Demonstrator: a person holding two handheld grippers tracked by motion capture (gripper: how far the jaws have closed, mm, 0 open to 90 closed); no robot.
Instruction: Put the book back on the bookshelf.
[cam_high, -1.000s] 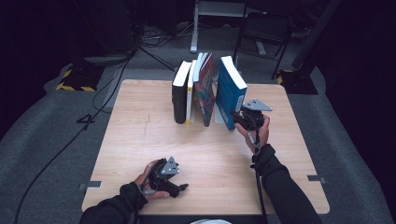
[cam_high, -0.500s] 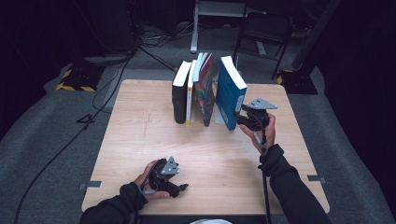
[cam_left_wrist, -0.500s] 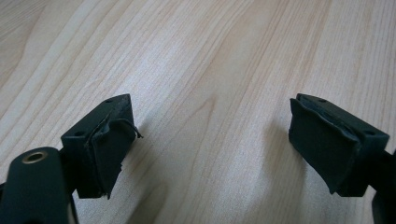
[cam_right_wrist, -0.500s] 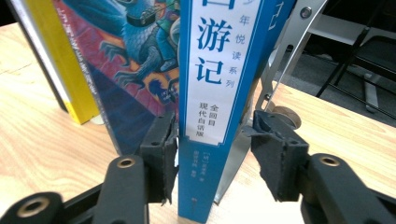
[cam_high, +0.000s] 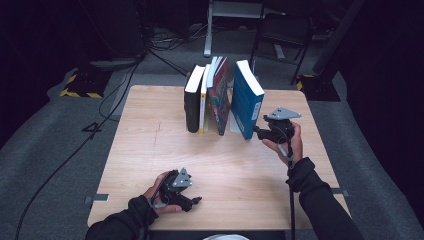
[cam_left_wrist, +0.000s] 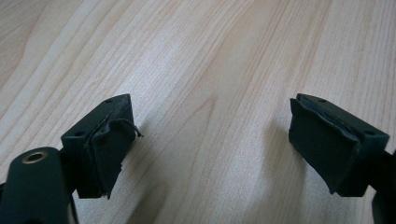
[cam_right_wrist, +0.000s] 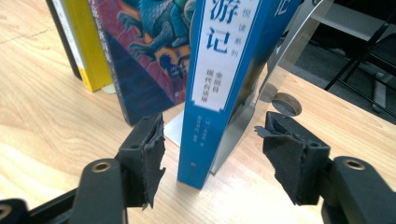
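A blue book (cam_high: 247, 100) (cam_right_wrist: 219, 84) stands upright at the right end of a row of books, leaning on a metal bookend (cam_right_wrist: 247, 112). My right gripper (cam_high: 258, 133) (cam_right_wrist: 217, 154) sits just right of it, pointing at its spine. The jaws have just been opening; the spine stands between them with a gap on each side, so the pads do not press on it. My left gripper (cam_high: 192, 202) (cam_left_wrist: 205, 144) rests on the wooden table (cam_high: 150, 150) near the front edge, open with only bare wood between its pads.
Left of the blue book stand a colourful book (cam_high: 221, 95) (cam_right_wrist: 149, 60), a yellow one (cam_high: 202, 102) (cam_right_wrist: 86, 51) and a black one (cam_high: 191, 105). Beyond the table are cables (cam_high: 125, 80) on grey carpet and a chair (cam_high: 282, 40).
The right gripper has drawn back a little to the right from the blue book, and its jaws stand wider. The left hand has stayed put.
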